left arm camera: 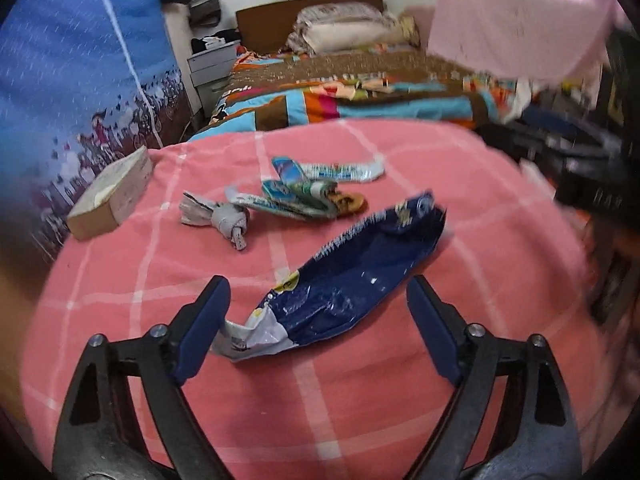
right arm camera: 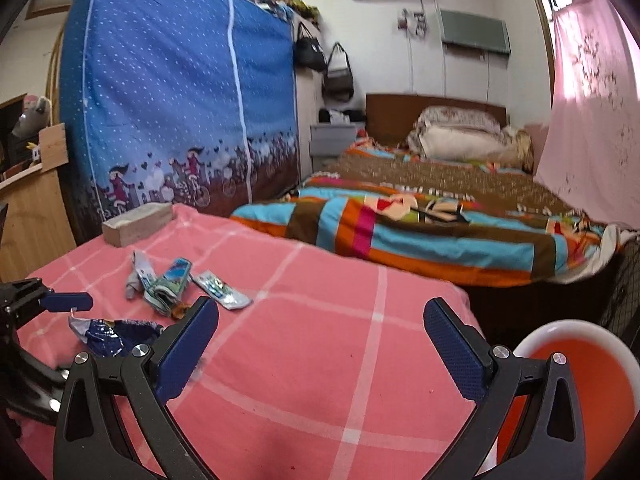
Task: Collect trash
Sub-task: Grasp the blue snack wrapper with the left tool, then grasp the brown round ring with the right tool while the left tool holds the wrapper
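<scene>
A crumpled dark blue snack wrapper (left arm camera: 352, 280) lies on the pink checked cloth (left arm camera: 360, 400), and it shows in the right wrist view too as the dark blue wrapper (right arm camera: 120, 334). My left gripper (left arm camera: 319, 286) is open and straddles its near end; the left pad is close to the white torn tip, the right pad is clear of it. Beyond it lie a folded green-blue wrapper (left arm camera: 296, 196), a silvery strip (left arm camera: 344, 170) and a knotted grey wrapper (left arm camera: 224, 218). My right gripper (right arm camera: 322, 306) is open over bare pink cloth with nothing between its fingers.
A small cardboard box (left arm camera: 110, 196) sits at the cloth's far left corner, next to a blue fabric wardrobe (right arm camera: 180, 100). A bed with a striped quilt (right arm camera: 420, 232) lies behind. An orange and white round seat (right arm camera: 572, 380) is at the lower right; a pink curtain (right arm camera: 592, 120) hangs beside it.
</scene>
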